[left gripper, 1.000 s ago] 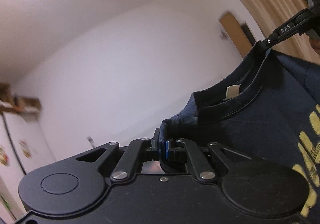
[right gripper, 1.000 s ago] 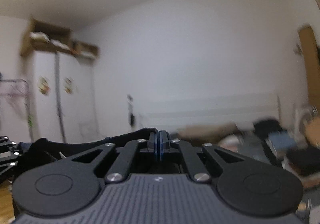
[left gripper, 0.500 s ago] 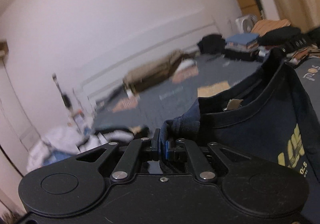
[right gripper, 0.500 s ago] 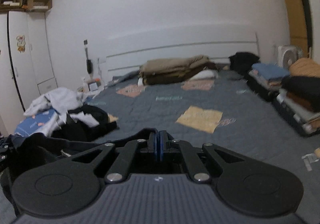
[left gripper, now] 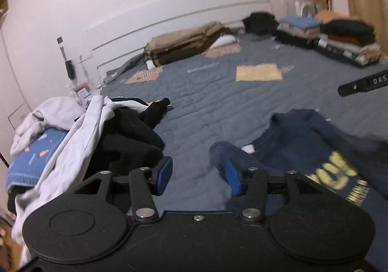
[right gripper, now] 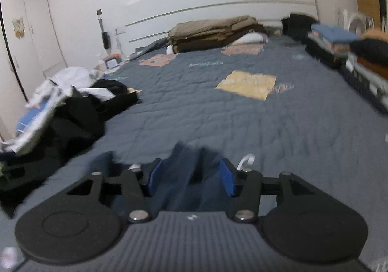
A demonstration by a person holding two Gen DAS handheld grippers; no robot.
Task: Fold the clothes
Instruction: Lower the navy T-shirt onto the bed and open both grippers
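A home bedroom.
A quilted grey bed [right gripper: 242, 112] fills it, white headboard [right gripper: 218, 12] behind, wardrobe [right gripper: 21, 36] left of it.

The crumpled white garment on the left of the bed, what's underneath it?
Under the crumpled white garment lie black clothes and a blue printed fabric. Anything deeper in the pile is covered.

My left tongs [left gripper: 198, 176] are matte black: two round discs at the lower corners, angled link arms with silver screws, blue pads [left gripper: 163, 175]. My right tongs [right gripper: 190, 176] match, with a ribbed grey housing; white "DAS" lettering marks their finger.
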